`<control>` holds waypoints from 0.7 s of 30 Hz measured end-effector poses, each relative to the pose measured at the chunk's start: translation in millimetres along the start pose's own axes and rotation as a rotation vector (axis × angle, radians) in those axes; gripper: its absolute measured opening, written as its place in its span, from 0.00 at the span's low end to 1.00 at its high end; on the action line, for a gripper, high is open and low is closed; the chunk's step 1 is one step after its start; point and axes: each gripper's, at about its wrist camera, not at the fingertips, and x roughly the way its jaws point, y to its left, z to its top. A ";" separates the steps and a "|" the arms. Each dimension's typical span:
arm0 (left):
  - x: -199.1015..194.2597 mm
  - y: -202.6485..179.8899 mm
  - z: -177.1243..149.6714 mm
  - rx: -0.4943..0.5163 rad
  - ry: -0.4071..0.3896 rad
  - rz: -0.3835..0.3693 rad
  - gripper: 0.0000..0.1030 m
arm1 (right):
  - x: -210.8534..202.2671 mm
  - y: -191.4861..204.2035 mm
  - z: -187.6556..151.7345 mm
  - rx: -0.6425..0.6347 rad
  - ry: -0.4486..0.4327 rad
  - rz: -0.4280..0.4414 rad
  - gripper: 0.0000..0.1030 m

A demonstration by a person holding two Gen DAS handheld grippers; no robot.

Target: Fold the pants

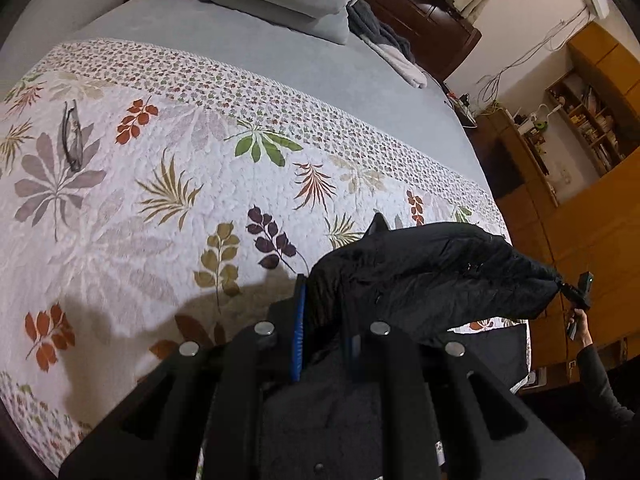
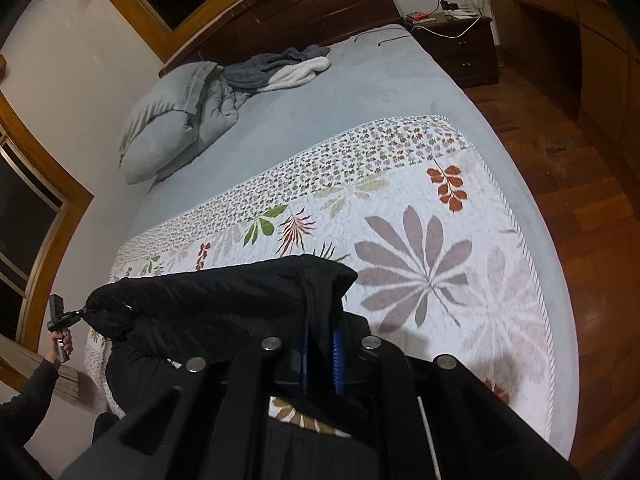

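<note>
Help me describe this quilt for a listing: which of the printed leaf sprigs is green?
The fan-shaped sprig just below the small-patterned border of the quilt. Its leaflets are green and white; the other sprigs are rust, tan, plum or grey.

The pants [image 1: 432,276] hang above the quilt [image 1: 160,184], pillows [image 2: 176,120] lying beyond on the bed [image 2: 360,92].

Each matte black plastic two-finger gripper, the left [image 1: 320,312] and the right [image 2: 320,332], has angular linkage arms pinned by four round silver bolt heads and ribbed blue pads [image 2: 338,356]. The person wears a dark long sleeve [image 1: 604,384].
</note>
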 end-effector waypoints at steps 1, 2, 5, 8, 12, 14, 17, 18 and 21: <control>-3.5 -0.6 -3.0 -0.003 -0.003 0.000 0.12 | -3.4 -1.3 -5.2 0.000 -0.001 0.000 0.08; -6.0 -1.5 -5.9 -0.002 -0.004 0.002 0.12 | -7.1 -2.1 -9.4 0.001 -0.003 0.001 0.08; -14.7 -4.3 -15.2 -0.006 -0.010 0.000 0.12 | -18.9 -4.7 -22.4 0.005 -0.012 0.005 0.08; -21.8 -6.4 -27.7 -0.012 -0.011 -0.001 0.12 | -30.3 -8.2 -39.1 0.006 -0.017 0.003 0.08; -30.8 -5.5 -45.8 -0.021 -0.007 0.003 0.13 | -42.8 -6.9 -59.9 -0.013 -0.034 0.003 0.08; -36.2 -4.0 -54.9 -0.029 -0.012 0.003 0.13 | -48.9 -8.5 -69.2 -0.008 -0.041 0.008 0.08; -43.5 -1.8 -68.8 -0.042 -0.017 0.004 0.13 | -57.5 -8.0 -84.5 -0.014 -0.054 0.002 0.08; -45.5 -1.1 -72.8 -0.046 -0.018 0.003 0.13 | -60.1 -7.5 -88.3 -0.014 -0.057 0.001 0.08; -49.2 2.8 -88.4 -0.064 -0.017 -0.004 0.13 | -72.1 -5.9 -111.6 -0.023 -0.077 0.007 0.08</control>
